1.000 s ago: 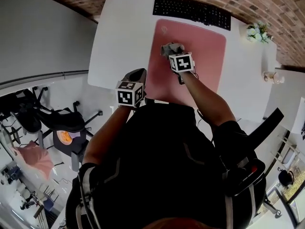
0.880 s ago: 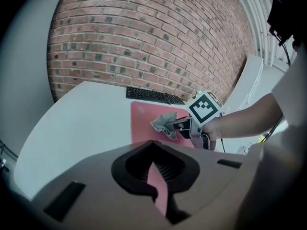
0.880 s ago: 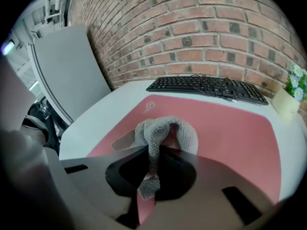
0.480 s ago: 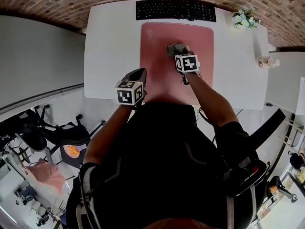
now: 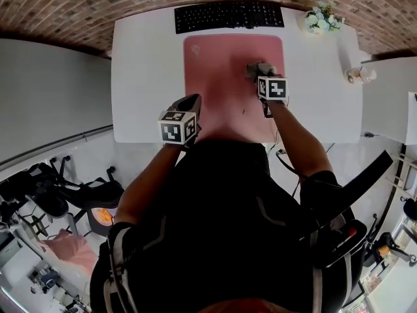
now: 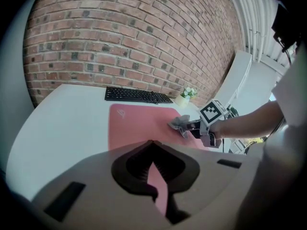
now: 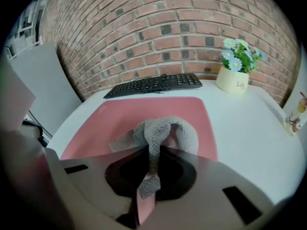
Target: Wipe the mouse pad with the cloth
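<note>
The pink mouse pad (image 5: 218, 77) lies on the white desk (image 5: 143, 77) in front of the keyboard. A crumpled grey cloth (image 5: 258, 68) rests on the pad's right part, and my right gripper (image 5: 262, 75) is shut on it. In the right gripper view the cloth (image 7: 160, 131) bunches over the pad (image 7: 115, 121), with a strip pinched between the jaws of my right gripper (image 7: 147, 188). My left gripper (image 5: 193, 103) hovers at the pad's near left edge, shut and holding nothing. In the left gripper view its jaws meet over the pad (image 6: 136, 123), and the cloth (image 6: 179, 123) lies ahead to the right.
A black keyboard (image 5: 228, 15) runs along the desk's far edge by the brick wall. A small pot of flowers (image 5: 319, 17) stands at the far right, and a small cup-like object (image 5: 357, 75) sits beyond the pad's right side. A desk chair (image 5: 78, 191) stands on the floor at left.
My right gripper has dragged the cloth rightward across the pad, from its left-middle to its right part. The left gripper has stayed where it was. The head view has shifted.
</note>
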Tool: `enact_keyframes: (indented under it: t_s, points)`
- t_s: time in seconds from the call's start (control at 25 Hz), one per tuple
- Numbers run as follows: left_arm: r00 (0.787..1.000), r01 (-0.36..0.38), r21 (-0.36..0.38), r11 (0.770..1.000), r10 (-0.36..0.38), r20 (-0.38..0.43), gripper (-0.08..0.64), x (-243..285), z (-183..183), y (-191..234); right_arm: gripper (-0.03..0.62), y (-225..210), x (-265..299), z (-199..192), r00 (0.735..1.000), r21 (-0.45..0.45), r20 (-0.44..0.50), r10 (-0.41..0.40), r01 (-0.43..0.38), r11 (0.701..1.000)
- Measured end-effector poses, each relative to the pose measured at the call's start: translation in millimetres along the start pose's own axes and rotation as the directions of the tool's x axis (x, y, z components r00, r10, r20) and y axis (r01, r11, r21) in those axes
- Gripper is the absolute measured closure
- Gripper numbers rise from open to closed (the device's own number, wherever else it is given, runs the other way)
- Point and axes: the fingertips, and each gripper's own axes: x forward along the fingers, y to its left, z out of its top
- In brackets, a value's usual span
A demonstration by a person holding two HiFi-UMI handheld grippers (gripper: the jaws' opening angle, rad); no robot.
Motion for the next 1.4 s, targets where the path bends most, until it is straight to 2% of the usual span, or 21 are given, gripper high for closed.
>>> enact_keyframes:
  t_s: [0.32, 0.4, 0.48, 0.68, 0.76, 0.88, 1.0, 1.12, 1.2, 1.4]
  points:
    - [1.0, 0.001, 0.008, 1.0, -0.001, 0.002, 0.56, 1.1, 1.8, -5.8, 0.561, -66.7, -18.9, -3.3, 0.993, 0.065, -0.014, -0.117, 0.118, 0.991]
    - [1.0, -0.005, 0.008, 1.0, 0.005, 0.008, 0.56, 1.8, 2.7, -7.0, 0.561, -76.0, -26.0, 1.1, 0.987, 0.026, -0.009, -0.157, 0.158, 0.987]
    - [1.0, -0.011, 0.002, 1.0, 0.011, 0.019, 0.56, 1.5, 4.3, -6.1, 0.561, -71.1, -33.1, 13.0, 0.988, -0.025, 0.021, -0.154, 0.154, 0.988]
    - [0.992, 0.035, -0.046, 0.998, -0.03, 0.121, 0.56, -10.8, 16.4, -3.3, 0.561, -5.2, -31.0, 46.9, 0.998, -0.095, 0.066, 0.001, 0.005, 0.995]
    - [0.992, -0.012, -0.045, 0.999, 0.018, 0.121, 0.56, -14.2, 18.0, 3.8, 0.561, 33.6, -24.0, 63.1, 0.993, -0.13, 0.076, 0.087, -0.077, 0.989]
    - [0.989, -0.086, -0.081, 0.993, 0.095, 0.116, 0.56, -22.5, 12.6, 17.3, 0.561, 97.9, -4.2, 82.8, 0.975, -0.197, 0.064, 0.214, -0.198, 0.96]
    - [0.984, -0.092, -0.12, 0.988, 0.109, 0.142, 0.56, -37.3, 5.2, 26.3, 0.561, 157.3, 23.1, 90.4, 0.955, -0.258, 0.022, 0.294, -0.279, 0.925]
    - [0.98, -0.118, -0.149, 0.982, 0.14, 0.144, 0.56, -55.3, -7.5, 36.5, 0.561, 206.3, 47.3, 86.4, 0.938, -0.312, -0.027, 0.345, -0.336, 0.889]
    - [0.974, -0.149, -0.179, 0.973, 0.175, 0.14, 0.56, -65.3, -14.9, 45.5, 0.561, 226.4, 61.7, 84.5, 0.933, -0.327, -0.05, 0.356, -0.352, 0.877]
    - [0.968, -0.191, -0.22, 0.957, 0.221, 0.121, 0.56, -77.7, -27.0, 57.5, 0.561, 231.7, 90.8, 82.9, 0.943, -0.318, -0.08, 0.323, -0.332, 0.888]
